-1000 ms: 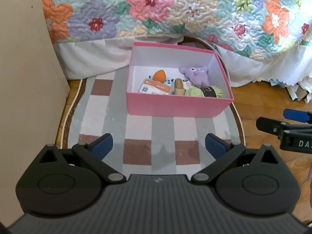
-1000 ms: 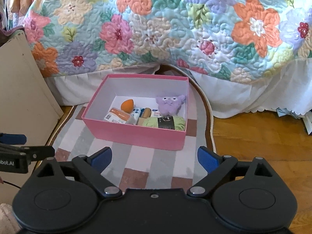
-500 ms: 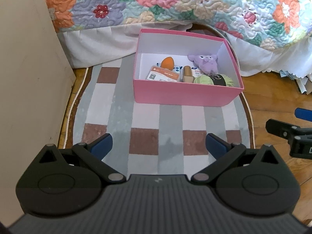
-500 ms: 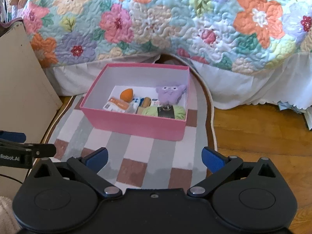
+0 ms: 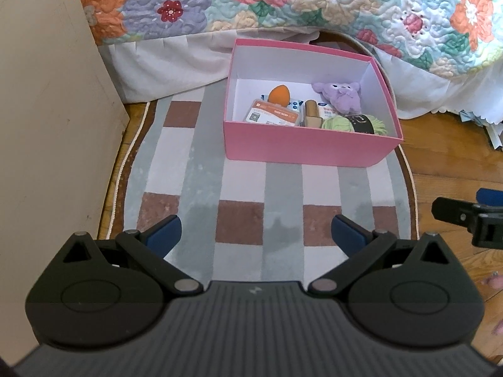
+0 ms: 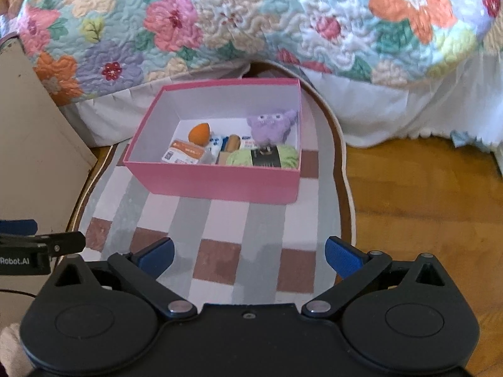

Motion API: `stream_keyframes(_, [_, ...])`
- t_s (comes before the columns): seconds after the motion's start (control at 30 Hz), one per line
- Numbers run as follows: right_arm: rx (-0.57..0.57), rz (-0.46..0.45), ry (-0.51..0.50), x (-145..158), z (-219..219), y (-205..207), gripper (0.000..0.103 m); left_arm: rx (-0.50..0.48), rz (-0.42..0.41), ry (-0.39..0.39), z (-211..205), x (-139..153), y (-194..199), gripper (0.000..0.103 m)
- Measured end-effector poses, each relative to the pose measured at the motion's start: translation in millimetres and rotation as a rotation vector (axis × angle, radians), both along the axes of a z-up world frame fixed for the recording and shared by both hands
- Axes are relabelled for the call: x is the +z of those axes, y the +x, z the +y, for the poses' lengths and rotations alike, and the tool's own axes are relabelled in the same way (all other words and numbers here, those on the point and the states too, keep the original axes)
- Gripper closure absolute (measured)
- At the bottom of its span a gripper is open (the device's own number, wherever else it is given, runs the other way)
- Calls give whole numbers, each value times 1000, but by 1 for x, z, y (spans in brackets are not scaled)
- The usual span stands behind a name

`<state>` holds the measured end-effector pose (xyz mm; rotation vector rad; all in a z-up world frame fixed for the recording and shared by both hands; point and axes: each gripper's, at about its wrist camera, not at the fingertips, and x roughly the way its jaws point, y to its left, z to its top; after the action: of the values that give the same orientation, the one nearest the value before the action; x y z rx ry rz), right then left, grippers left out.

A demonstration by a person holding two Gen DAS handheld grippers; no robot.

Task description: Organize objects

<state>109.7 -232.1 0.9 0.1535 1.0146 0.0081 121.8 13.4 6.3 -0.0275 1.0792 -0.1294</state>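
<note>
Floral quilt point(image 5: 314, 3), checked rug point(image 5: 245, 194), wooden floor point(image 6: 424, 204), beige panel point(image 5: 47, 110)

Your box point(image 5: 311, 152) on the rug point(image 5: 201, 185), before the bed point(image 5: 283, 3); plush point(image 5: 341, 95), sponge point(image 5: 279, 95), yarn point(image 5: 338, 123) inside it.

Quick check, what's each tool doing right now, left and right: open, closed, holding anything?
Left tool: open, empty, above the checked rug.
Right tool: jaws have just been opening; now wide open, nothing between them.
</note>
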Motion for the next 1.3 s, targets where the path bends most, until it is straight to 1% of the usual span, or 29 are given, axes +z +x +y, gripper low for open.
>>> stream_keyframes(0.07, [-15, 10, 22, -2, -3, 1, 0, -1, 2, -4, 0, -1, 0, 0])
stream_keyframes(0.2, [-25, -1, -18, -3, -1, 1, 0, -5, 5, 4, -2, -3, 1, 0])
stream_keyframes(0.5, [-21, 7, -7, -4, -1, 5, 0, 21, 41, 21, 0, -9, 6, 0])
stream_keyframes(0.87, [-41, 9, -52, -2, -2, 7, 0, -3, 48, 44, 1, -12, 8, 0])
stream_keyframes(1.07, [-44, 21, -79, -5, -2, 9, 0, 13, 56, 51, 4, -15, 10, 0])
stream_keyframes(1.3, [-51, 26, -87, -6, -2, 10, 0, 15, 64, 53, 6, -16, 11, 0])
